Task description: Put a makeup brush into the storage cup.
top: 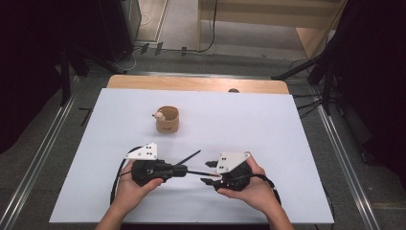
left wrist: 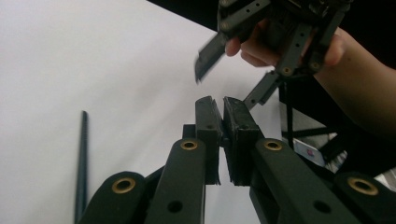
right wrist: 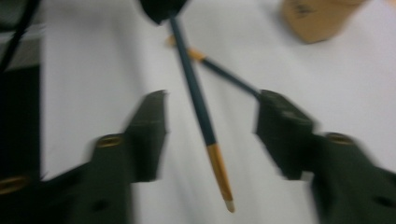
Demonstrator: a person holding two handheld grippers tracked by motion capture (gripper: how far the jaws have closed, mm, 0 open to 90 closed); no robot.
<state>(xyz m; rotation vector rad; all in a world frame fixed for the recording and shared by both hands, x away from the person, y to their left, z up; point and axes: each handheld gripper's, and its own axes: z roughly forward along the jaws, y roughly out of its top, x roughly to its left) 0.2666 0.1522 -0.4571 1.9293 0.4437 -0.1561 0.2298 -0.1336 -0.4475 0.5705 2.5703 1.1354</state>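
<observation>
A dark stick [top: 198,172] with a gold end and a pale tip runs level between my two grippers. My left gripper [top: 184,171] points right and is shut on one end of it; in the left gripper view its pads [left wrist: 205,116] are pressed together. My right gripper [top: 208,172] faces it with its jaws spread. In the right gripper view the stick [right wrist: 198,102] passes between those jaws, touching neither, and my right gripper [right wrist: 212,95] is open. A second dark stick [top: 188,158] lies on the white table sheet just behind the grippers.
A brown cup [top: 167,122] stands on the white sheet [top: 268,124] behind the grippers, with a small toy animal [top: 158,115] at its rim. A bare wooden strip [top: 191,84] runs along the table's far edge. Metal rails flank the table.
</observation>
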